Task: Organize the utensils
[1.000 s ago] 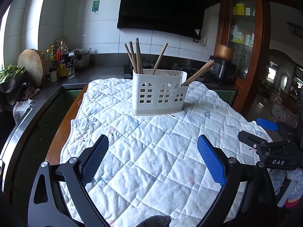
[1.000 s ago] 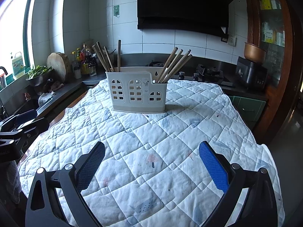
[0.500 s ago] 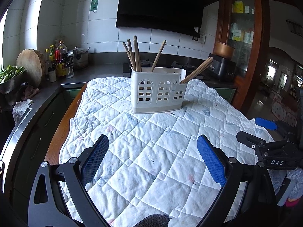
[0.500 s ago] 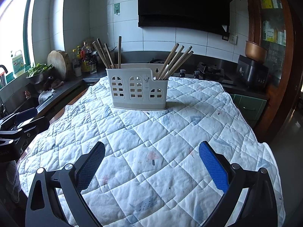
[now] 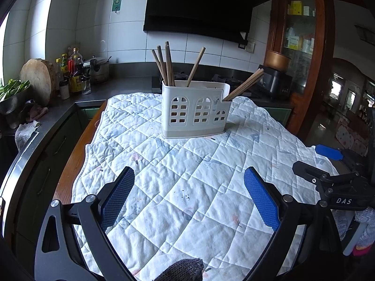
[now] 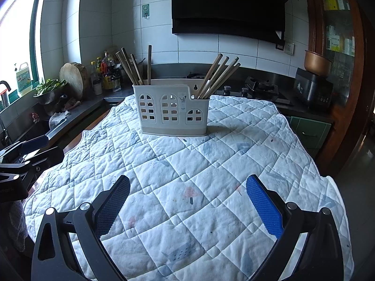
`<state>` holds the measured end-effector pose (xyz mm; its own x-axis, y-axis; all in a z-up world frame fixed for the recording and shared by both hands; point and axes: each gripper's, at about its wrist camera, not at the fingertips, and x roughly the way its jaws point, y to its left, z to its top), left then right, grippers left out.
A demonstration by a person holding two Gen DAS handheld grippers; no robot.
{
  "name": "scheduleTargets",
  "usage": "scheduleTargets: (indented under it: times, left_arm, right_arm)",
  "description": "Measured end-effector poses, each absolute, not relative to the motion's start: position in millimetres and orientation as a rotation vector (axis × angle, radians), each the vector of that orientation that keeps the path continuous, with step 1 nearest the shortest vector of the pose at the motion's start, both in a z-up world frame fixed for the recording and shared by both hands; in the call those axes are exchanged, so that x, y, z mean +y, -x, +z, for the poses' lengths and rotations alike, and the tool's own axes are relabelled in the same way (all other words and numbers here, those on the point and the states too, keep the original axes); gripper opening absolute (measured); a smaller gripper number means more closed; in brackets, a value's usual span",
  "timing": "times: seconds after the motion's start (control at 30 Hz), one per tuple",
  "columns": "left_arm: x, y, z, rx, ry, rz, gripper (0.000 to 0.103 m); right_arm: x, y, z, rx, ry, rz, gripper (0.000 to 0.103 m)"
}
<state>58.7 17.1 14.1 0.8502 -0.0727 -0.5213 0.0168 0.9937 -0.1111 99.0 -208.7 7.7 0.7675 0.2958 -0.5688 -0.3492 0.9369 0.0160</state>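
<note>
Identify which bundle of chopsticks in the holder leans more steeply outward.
The chopsticks in the white holder's lower right compartment, fanning far rightward. The left bundle stands nearer upright in the taller section.

Chopstick lower ends: hidden inside the utensil holder (image 6: 174, 109).
Holder sticker (image 6: 182, 101): print too small to read.
Quilted cloth (image 5: 187, 164): near edge cut off by the frame.
Right gripper (image 5: 314, 164): only partly in the left wrist view.

Daylight from blown-out window (image 6: 14, 46) at left, dim right side, sharp focus, fisheye-curved edges
</note>
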Motion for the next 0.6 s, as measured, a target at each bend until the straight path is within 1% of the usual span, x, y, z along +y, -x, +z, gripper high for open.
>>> scheduleTargets:
  times: [0.6]
  left_arm:
    - [16.2,-59.0,13.2,0.558,0.120,-0.050,0.094]
  right_arm:
    - [-208.6,-98.7,7.5,0.604,0.090,0.354,0.096]
